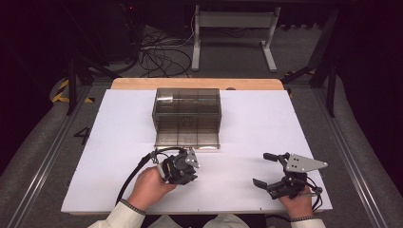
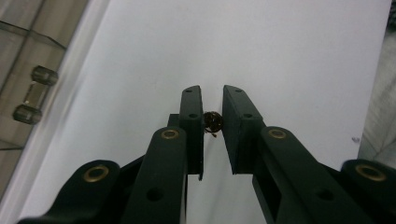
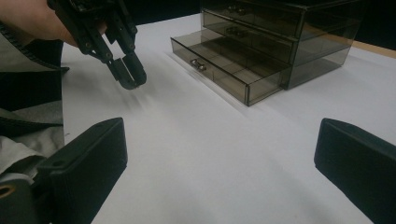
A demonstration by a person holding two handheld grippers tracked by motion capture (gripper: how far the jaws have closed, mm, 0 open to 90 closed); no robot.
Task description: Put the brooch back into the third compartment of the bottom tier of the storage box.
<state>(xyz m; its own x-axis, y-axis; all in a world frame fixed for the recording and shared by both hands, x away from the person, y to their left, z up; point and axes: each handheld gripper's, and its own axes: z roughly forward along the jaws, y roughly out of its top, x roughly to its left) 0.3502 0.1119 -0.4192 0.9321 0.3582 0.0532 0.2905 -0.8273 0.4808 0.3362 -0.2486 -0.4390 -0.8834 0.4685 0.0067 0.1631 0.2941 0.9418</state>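
A small dark round object sits clamped between the left gripper jaws in the left gripper view, above the white table. In the high view, the left gripper hangs at six o'clock of the smoky drawer box, whose bottom drawer is pulled out; the right gripper at four o'clock stands released. In the right gripper view, its jaws gape wide, empty, the drawer box at one o'clock.

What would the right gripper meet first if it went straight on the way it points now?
Probably nothing soon: ahead of the right gripper lies bare white table. The smoky drawer box and its open bottom drawer sit farther on; depth is unclear.
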